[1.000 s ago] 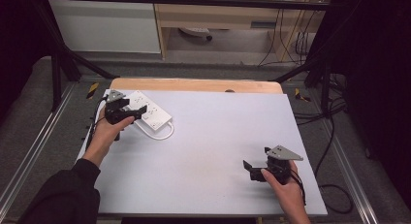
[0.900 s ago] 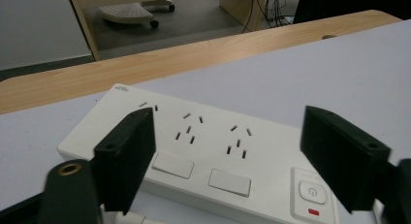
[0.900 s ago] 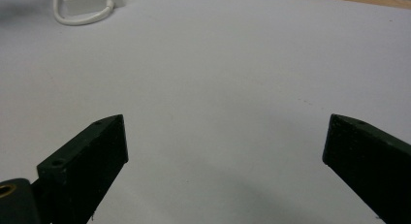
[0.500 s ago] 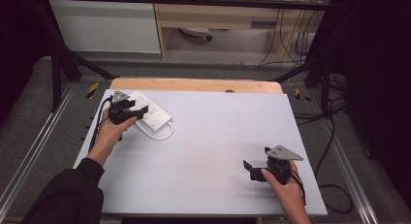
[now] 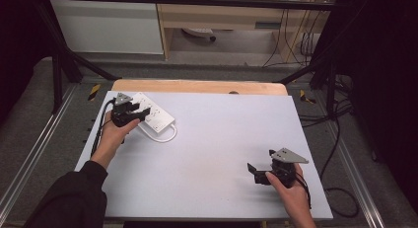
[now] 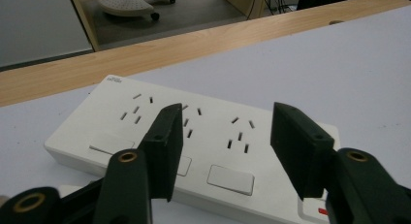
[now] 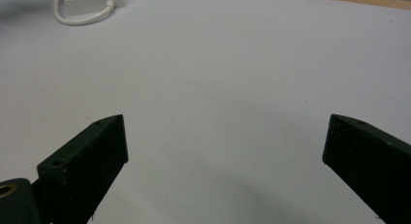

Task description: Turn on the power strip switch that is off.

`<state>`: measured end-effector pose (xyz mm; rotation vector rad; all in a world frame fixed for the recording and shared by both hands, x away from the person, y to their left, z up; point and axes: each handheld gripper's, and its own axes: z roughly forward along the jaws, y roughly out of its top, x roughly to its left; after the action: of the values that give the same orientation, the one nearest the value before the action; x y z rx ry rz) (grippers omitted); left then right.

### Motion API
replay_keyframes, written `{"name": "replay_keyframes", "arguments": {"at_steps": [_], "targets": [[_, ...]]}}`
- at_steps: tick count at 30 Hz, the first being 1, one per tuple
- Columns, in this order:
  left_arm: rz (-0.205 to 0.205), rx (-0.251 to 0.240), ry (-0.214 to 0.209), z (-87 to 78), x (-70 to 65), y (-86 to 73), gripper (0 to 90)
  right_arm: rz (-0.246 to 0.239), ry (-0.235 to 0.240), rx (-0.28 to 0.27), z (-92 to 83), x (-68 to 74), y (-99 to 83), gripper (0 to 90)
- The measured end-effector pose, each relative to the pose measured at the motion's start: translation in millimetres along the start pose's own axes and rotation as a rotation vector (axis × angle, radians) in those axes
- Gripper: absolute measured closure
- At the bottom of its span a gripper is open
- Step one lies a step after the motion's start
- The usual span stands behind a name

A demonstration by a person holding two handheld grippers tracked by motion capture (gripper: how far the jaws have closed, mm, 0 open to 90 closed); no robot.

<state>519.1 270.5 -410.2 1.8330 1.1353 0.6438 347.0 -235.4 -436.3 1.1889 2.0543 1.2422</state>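
Note:
A white power strip with several sockets and rocker switches lies at the far left of the white table top. Its white cable loops off its near end. My left gripper hovers over the strip's top face. In the left gripper view the strip lies just beyond my left gripper. Its jaws have just been closing and stand half apart, with nothing pinched between them. My right gripper rests at the near right over bare table, jaws wide apart and empty.
A wooden strip runs along the table's far edge. Metal rails flank the table on both sides, and black cables trail on the floor at the right. The strip's cable loop lies far off in the right gripper view.
The left gripper's jaws have drawn closer together above the power strip. Both hands have kept their places.

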Motion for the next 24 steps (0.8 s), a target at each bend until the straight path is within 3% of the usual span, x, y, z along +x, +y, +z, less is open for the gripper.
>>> {"name": "replay_keyframes", "arguments": {"at_steps": [12, 24], "targets": [[-0.021, 0.03, 0.005, 1.7, 3.7, -3.1, 61.5, 0.0, 0.001, 0.0, 0.1, -0.1, 0.0, 2.8], [-0.033, 0.067, -0.028, 7.3, 2.6, -7.5, 73.5, -0.006, 0.002, 0.004, 0.0, -0.2, -0.1, 2.8]]}}
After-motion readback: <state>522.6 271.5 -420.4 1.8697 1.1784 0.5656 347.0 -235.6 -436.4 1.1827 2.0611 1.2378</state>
